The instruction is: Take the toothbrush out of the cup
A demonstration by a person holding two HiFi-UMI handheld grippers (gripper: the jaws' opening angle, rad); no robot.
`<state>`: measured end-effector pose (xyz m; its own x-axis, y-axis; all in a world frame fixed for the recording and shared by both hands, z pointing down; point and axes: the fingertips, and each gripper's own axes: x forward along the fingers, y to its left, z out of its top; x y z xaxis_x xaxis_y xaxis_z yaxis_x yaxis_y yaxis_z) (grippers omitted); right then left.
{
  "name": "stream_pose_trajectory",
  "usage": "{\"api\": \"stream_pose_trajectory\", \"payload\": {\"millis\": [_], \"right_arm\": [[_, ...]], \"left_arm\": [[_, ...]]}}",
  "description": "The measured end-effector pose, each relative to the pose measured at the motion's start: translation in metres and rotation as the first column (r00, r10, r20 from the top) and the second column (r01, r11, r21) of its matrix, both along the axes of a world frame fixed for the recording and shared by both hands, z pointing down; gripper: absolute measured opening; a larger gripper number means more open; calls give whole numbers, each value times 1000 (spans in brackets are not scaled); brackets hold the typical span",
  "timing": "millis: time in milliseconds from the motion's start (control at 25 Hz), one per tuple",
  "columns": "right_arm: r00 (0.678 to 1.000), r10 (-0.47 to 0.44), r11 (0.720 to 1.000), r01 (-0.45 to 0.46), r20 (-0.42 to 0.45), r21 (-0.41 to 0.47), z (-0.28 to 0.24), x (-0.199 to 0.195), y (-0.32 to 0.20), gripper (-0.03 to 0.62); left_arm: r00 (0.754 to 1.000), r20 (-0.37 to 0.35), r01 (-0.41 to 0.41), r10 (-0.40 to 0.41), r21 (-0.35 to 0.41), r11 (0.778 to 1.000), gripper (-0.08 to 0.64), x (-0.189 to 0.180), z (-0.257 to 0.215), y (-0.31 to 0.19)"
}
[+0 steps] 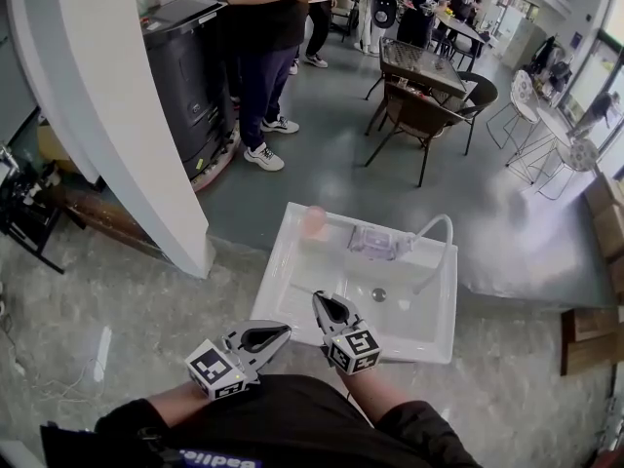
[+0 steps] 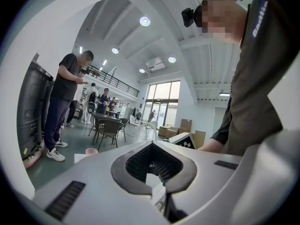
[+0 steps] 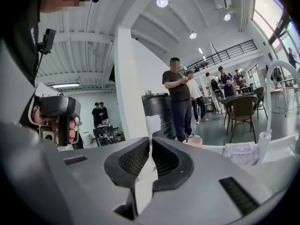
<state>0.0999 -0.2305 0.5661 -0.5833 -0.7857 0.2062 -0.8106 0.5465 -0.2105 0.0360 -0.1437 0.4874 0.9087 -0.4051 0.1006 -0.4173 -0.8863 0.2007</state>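
Head view: our left claw [image 1: 287,330] and right claw [image 1: 318,298] are closed and empty; the pink cup [image 1: 314,220] lies up-frame, nearer the right claw.

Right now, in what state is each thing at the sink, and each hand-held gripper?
Left hand-held gripper: jaws together, nothing held.
Right hand-held gripper: shut on the toothbrush.
Toothbrush: out of the cup, standing upright, head on top.
Cup: upright on the back corner of the sink, no brush in it.
Tap: no water running that I can see.
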Motion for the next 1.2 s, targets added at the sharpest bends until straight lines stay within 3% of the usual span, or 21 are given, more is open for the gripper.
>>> {"api": "stream_pose_trajectory", "payload": {"millis": [1200], "right_arm": [[997, -73, 997, 72, 20, 28, -25, -20, 63, 28]], "left_arm": [[1000, -15, 2, -3, -41, 999, 0, 0, 5, 11]]}}
